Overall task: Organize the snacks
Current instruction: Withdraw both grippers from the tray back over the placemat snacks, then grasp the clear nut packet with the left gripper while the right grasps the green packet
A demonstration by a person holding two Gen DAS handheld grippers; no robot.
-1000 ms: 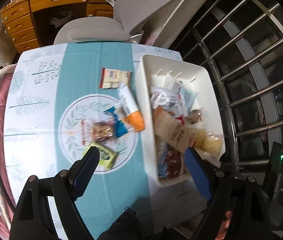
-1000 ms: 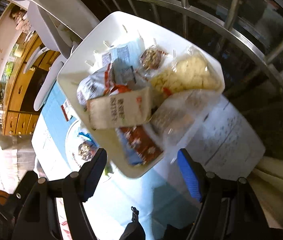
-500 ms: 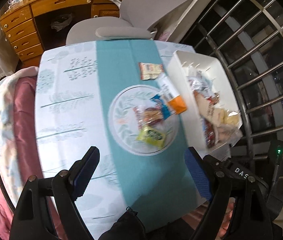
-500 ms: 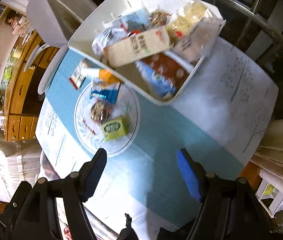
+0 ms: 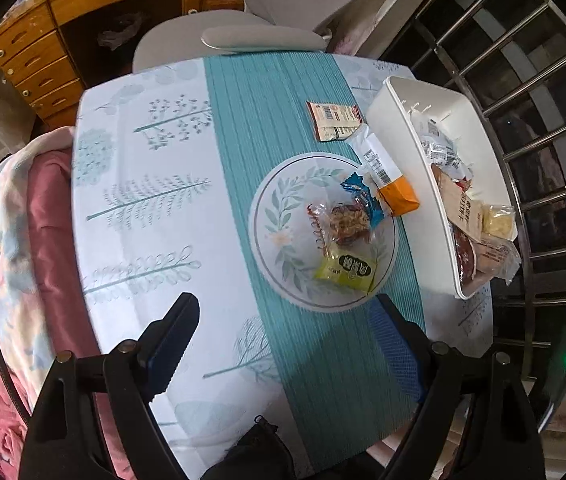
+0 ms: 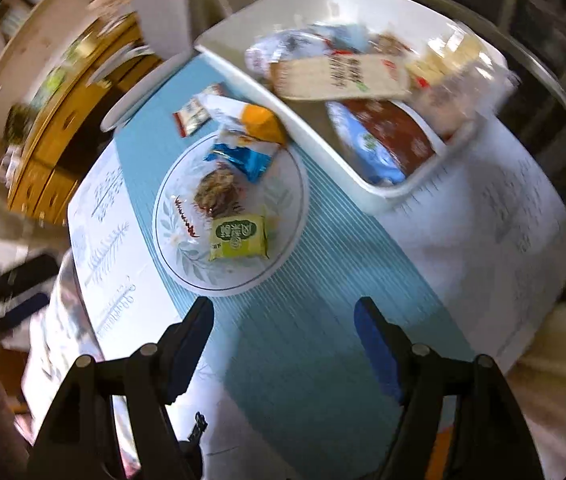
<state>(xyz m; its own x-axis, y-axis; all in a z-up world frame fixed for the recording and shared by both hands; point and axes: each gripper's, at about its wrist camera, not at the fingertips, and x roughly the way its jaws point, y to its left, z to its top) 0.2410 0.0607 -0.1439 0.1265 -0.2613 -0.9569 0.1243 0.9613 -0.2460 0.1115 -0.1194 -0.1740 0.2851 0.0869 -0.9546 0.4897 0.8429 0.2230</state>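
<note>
On my left wrist view, the white bin [image 5: 399,128] at two o'clock already holds several packets; five snacks, including the green packet [image 5: 346,270], lie loose ahead of my left gripper [image 5: 283,344], jaws spread, empty. On my right view, that packet [image 6: 239,237] sits at eleven o'clock beyond my right gripper [image 6: 283,344], also released.

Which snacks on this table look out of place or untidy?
Five packets lie loose beside the white plastic bin: a green-yellow packet, a clear-wrapped brown cake, a blue packet, an orange-and-white packet and a red-and-white packet. Inside the bin, packets are piled askew, and one clear bag overhangs its rim.
</note>
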